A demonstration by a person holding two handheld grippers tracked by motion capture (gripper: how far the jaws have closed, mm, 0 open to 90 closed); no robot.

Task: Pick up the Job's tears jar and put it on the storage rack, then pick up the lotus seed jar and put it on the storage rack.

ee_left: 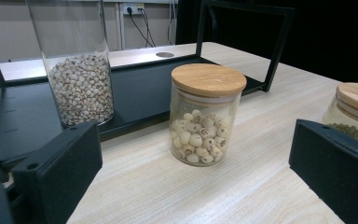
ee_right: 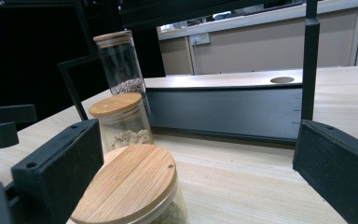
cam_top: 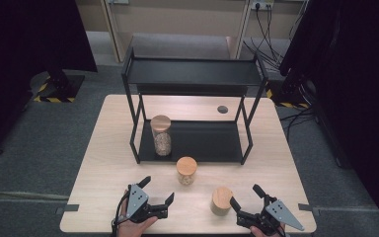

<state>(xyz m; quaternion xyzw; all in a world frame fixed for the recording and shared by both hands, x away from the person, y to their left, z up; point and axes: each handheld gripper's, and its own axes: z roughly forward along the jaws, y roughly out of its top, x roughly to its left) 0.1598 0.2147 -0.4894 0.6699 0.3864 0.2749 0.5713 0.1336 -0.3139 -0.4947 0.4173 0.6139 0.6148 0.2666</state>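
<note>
The short jar of pale round seeds (cam_top: 186, 171) stands upright on the table (cam_top: 103, 163), its long axis vertical and its wooden lid facing straight up; it sits just in front of the black shelf rack (cam_top: 192, 74), at about 1 o'clock from your left gripper (cam_top: 156, 189). The squat jar of green beans (cam_top: 221, 201) also stands upright with its lid on top, at about 10 o'clock from your right gripper (cam_top: 246, 194) and just beside its nearer jaw, though you cannot tell from above whether they touch. A tall jar of small pale grains (cam_top: 161, 135) stands upright on the rack's lower shelf at its left end. Your left hand (cam_top: 135, 224) holds its gripper low over the table's near edge, angled toward 1 o'clock, jaws spread wide with nothing between them. Your right gripper points toward 11 o'clock, jaws likewise spread and empty; in the right gripper view the green-bean jar's lid lies low between them.
</note>
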